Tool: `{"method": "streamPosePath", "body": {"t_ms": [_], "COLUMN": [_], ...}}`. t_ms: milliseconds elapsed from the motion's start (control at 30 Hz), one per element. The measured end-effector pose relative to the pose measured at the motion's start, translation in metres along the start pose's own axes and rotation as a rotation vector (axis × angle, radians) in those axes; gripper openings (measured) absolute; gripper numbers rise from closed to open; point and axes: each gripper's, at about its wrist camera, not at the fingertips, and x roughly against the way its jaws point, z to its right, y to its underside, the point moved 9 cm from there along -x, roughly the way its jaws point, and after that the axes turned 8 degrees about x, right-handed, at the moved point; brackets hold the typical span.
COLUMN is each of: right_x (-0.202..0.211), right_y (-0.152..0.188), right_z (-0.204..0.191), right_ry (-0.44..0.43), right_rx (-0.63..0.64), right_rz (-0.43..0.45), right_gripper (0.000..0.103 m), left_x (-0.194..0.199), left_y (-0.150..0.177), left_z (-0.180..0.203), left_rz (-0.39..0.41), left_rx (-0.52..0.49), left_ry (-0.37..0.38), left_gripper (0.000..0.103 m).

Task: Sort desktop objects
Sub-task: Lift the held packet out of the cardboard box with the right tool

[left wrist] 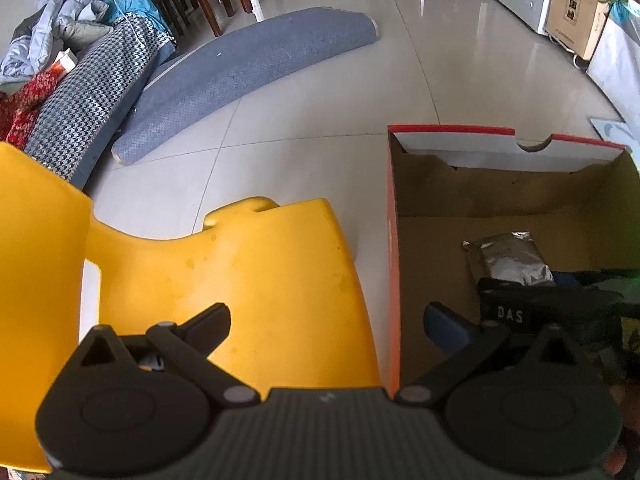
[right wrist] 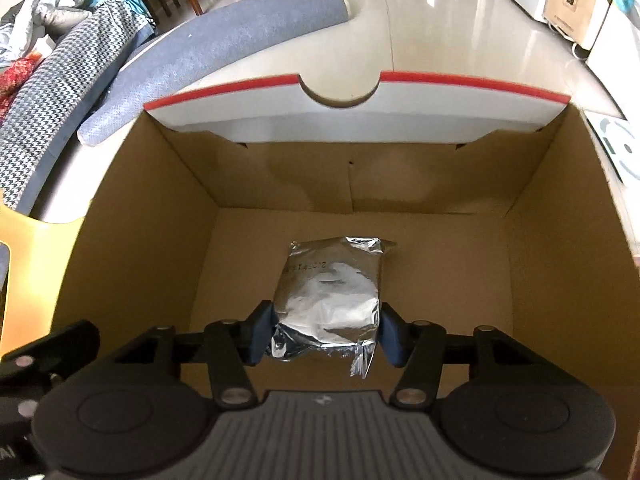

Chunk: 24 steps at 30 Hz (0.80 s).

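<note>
- The right gripper (right wrist: 326, 334) is down inside the cardboard box (right wrist: 400, 184). Its two blue pads (right wrist: 262, 330) press on both sides of a shiny silver packet (right wrist: 330, 292), so it is holding the packet.
- In the right wrist view the packet sits in the lower middle of the frame, low over the brown box floor. I cannot tell if it rests on the floor or hangs just above it.
- The packet looks light and soft, like a crinkly foil bag with something puffy inside. It may be a bit slippery, and a hard squeeze could crush it.
- The grip is on the near end, across the narrow way (a good spot, I think, since the fat middle would bulge).
- The packet's long side points away from the camera, toward the far wall of the box. Its sealed flat ends are at the top and bottom.
- The left gripper (left wrist: 326, 320) is spread wide and holds nothing. It hovers over a yellow plastic seat (left wrist: 256, 280), just beside the orange box wall at the lower middle of the left wrist view.
</note>
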Motion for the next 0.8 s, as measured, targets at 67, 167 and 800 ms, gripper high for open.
{"method": "streamPosePath", "body": {"t_ms": [67,167,800], "right_x": [0.004,0.01,0.05], "right_y": [0.0,0.002,-0.002], "right_z": [0.001,0.002,0.001], "right_ry": [-0.006,-0.015,-0.024], "right_rx": [-0.002,-0.004,0.038], "right_rz": [0.006,0.013,0.088], "right_gripper": [0.054,0.054,0.054], "left_x": [0.002,0.003,0.031], "left_y": [0.0,0.001,0.011], "left_z": [-0.002,-0.004,0.021], "left_rz": [-0.002,-0.004,0.035], "left_rx": [0.013,0.019,-0.023], "left_ry": [0.006,0.008,0.072], "left_gripper": [0.103,0.103,0.103]}}
